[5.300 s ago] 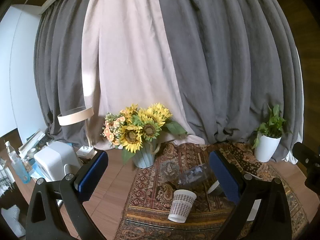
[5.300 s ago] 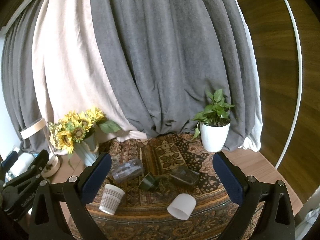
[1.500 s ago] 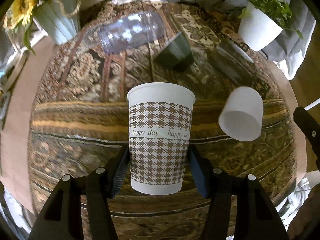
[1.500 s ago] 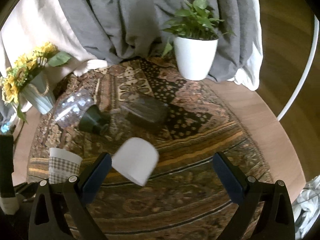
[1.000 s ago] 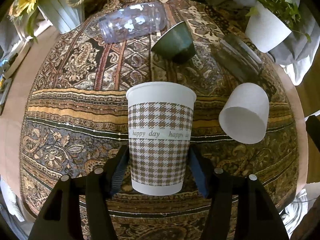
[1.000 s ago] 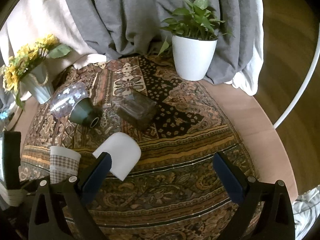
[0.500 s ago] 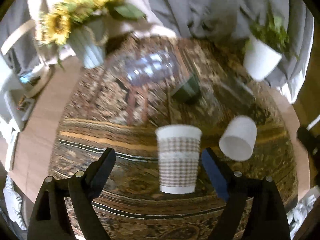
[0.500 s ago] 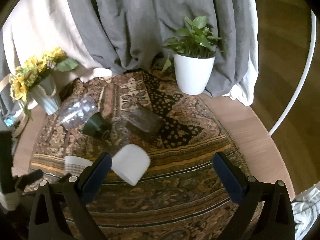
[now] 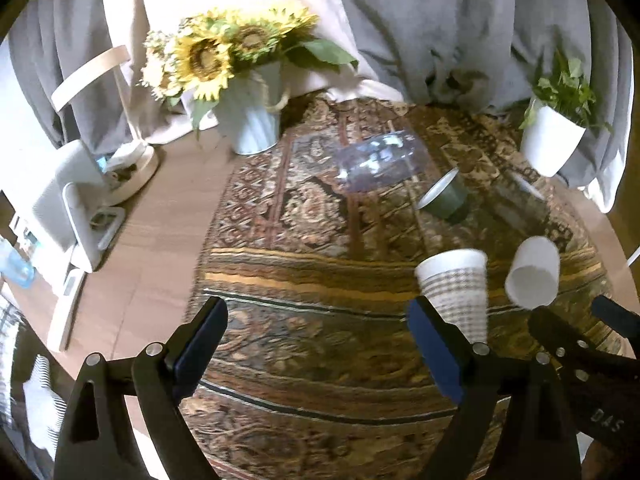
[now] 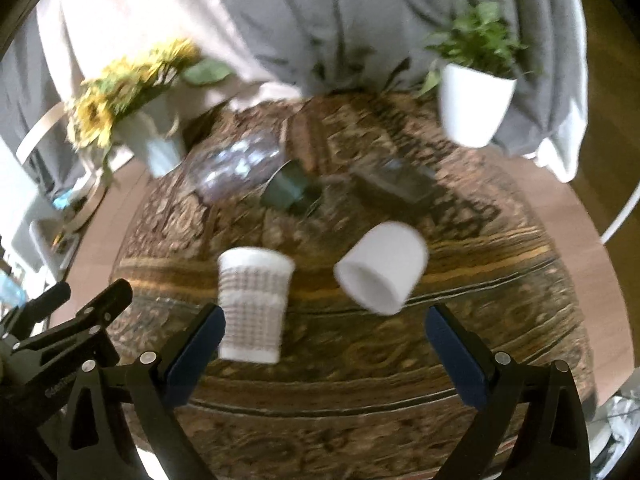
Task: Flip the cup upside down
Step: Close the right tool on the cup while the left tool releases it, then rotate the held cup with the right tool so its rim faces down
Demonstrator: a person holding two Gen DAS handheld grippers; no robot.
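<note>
A checked paper cup (image 9: 456,288) stands upright, mouth up, on the patterned cloth; it also shows in the right wrist view (image 10: 254,304). My left gripper (image 9: 316,348) is open and empty, and the cup stands just beyond its right finger. My right gripper (image 10: 324,352) is open and empty; the cup is just beyond its left finger. A plain white cup (image 10: 382,266) lies on its side to the right, also seen in the left wrist view (image 9: 532,272).
A dark green cup (image 9: 442,198), a clear plastic bottle (image 9: 378,164) and a dark glass (image 10: 394,182) lie on the cloth (image 9: 320,312). A sunflower vase (image 9: 250,114) stands at the back left and a potted plant (image 10: 474,106) at the back right. White devices (image 9: 68,208) sit at the left.
My left gripper let go of the checked cup, opened wide and swung left, leaving the cup upright. My right gripper moved left toward both cups.
</note>
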